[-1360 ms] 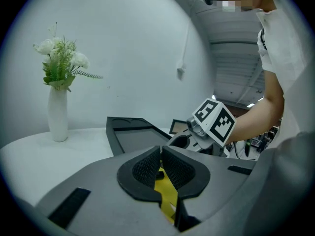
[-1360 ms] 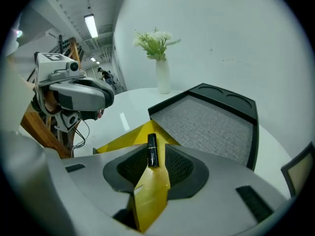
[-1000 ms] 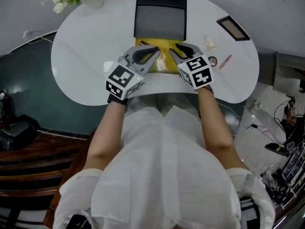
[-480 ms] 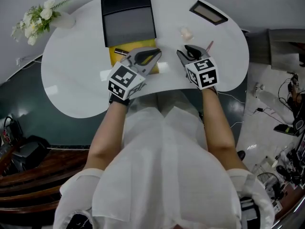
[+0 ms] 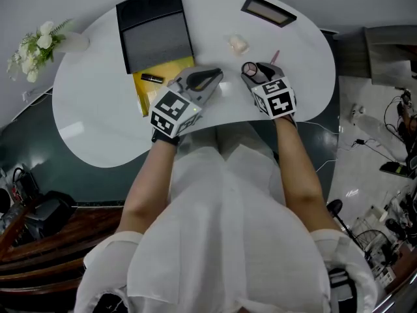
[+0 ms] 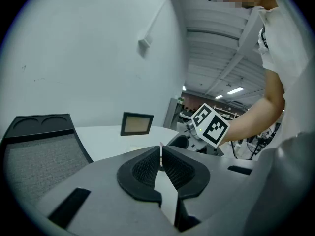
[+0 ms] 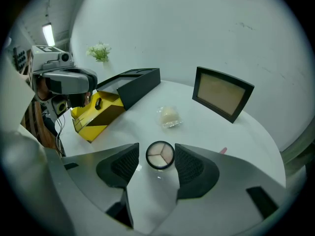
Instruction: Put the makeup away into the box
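Note:
A round compact [image 7: 160, 155] with pale powders lies on the white table [image 5: 98, 119] between the fingertips of my right gripper [image 7: 157, 152]. Those jaws have just been opening; they stand open, and the pads do not press on the compact [image 5: 249, 68]. The yellow box [image 5: 156, 87] sits to the left with a black tube [image 5: 152, 78] in it. My left gripper [image 5: 217, 77] hovers just right of the box, shut and empty, its pads nearly touching in the left gripper view [image 6: 161, 156]. A pink pencil [image 5: 274, 56] and a wrapped puff [image 5: 238, 44] lie farther back.
The black lid [image 5: 153, 28] stands behind the yellow box [image 7: 96, 113]. A framed panel [image 5: 268, 10] is at the back right, and flowers [image 5: 36, 47] are at the far left edge. The table's front edge runs just under both grippers.
Both grippers have moved right, away from the yellow box. The right one now straddles the compact with wider jaws. The black tube shows in the box.

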The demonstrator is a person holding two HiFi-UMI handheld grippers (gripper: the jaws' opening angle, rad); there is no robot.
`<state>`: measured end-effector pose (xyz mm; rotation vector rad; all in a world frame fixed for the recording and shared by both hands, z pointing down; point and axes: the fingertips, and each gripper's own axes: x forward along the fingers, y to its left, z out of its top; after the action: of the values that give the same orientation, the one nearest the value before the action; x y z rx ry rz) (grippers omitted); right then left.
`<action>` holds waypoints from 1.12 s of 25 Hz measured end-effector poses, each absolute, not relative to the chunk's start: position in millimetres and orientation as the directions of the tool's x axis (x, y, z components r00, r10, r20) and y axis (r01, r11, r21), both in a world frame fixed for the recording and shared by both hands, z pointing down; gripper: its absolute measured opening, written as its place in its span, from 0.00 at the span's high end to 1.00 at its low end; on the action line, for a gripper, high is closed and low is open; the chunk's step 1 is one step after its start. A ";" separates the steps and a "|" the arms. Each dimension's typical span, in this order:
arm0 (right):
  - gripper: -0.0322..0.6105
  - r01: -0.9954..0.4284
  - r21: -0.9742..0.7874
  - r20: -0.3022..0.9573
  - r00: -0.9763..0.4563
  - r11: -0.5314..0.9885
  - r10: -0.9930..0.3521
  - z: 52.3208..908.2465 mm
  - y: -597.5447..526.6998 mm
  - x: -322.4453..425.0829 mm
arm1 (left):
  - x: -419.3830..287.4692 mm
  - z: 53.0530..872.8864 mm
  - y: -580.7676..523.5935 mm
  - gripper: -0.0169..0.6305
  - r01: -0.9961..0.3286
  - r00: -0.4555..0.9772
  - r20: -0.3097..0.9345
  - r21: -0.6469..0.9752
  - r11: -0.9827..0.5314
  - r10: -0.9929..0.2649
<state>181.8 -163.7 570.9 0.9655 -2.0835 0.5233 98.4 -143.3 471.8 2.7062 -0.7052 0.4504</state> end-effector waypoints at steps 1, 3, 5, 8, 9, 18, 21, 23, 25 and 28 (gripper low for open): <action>0.62 -0.773 -0.045 0.784 -0.420 0.633 -0.457 573.4 -163.8 183.2 | 100.9 472.4 -143.0 0.93 -0.512 0.829 0.375 0.213 -0.832 -0.415; 0.61 -0.764 -0.046 0.791 -0.422 0.644 -0.444 578.5 -164.0 184.2 | 104.8 473.6 -142.2 0.93 -0.513 0.827 0.381 0.213 -0.831 -0.413; 0.60 -0.752 -0.047 0.799 -0.423 0.658 -0.427 584.3 -163.8 183.7 | 107.1 474.8 -141.0 0.93 -0.514 0.825 0.387 0.214 -0.831 -0.411; 0.60 -0.740 -0.041 0.809 -0.419 0.672 -0.412 591.3 -165.3 182.8 | 108.0 476.5 -140.1 0.93 -0.519 0.820 0.395 0.214 -0.827 -0.413; 0.60 -0.738 -0.038 0.813 -0.415 0.674 -0.409 593.1 -165.8 182.7 | 107.7 477.0 -140.0 0.93 -0.521 0.819 0.398 0.213 -0.826 -0.413; 0.62 -0.719 -0.013 0.825 -0.400 0.695 -0.398 596.7 -165.4 182.4 | 102.9 476.4 -138.5 0.93 -0.533 0.810 0.404 0.204 -0.821 -0.425; 0.62 -0.713 0.001 0.826 -0.394 0.701 -0.402 597.0 -165.9 180.9 | 98.7 475.2 -138.3 0.93 -0.538 0.807 0.403 0.201 -0.819 -0.431; 0.62 -0.714 0.002 0.828 -0.392 0.700 -0.402 597.4 -166.1 179.5 | 95.0 474.5 -137.5 0.93 -0.543 0.805 0.402 0.201 -0.815 -0.437; 0.62 -0.717 0.004 0.830 -0.386 0.697 -0.402 597.4 -165.6 179.1 | 90.5 473.8 -136.3 0.93 -0.550 0.801 0.401 0.200 -0.811 -0.444; 0.62 -0.721 0.012 0.831 -0.378 0.693 -0.408 593.7 -167.6 178.8 | 80.7 472.5 -137.2 0.93 -0.564 0.793 0.400 0.196 -0.802 -0.460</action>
<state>178.8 -167.6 593.7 0.8666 -2.0168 0.4478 80.7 -137.2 472.5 2.6767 -0.7857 0.4840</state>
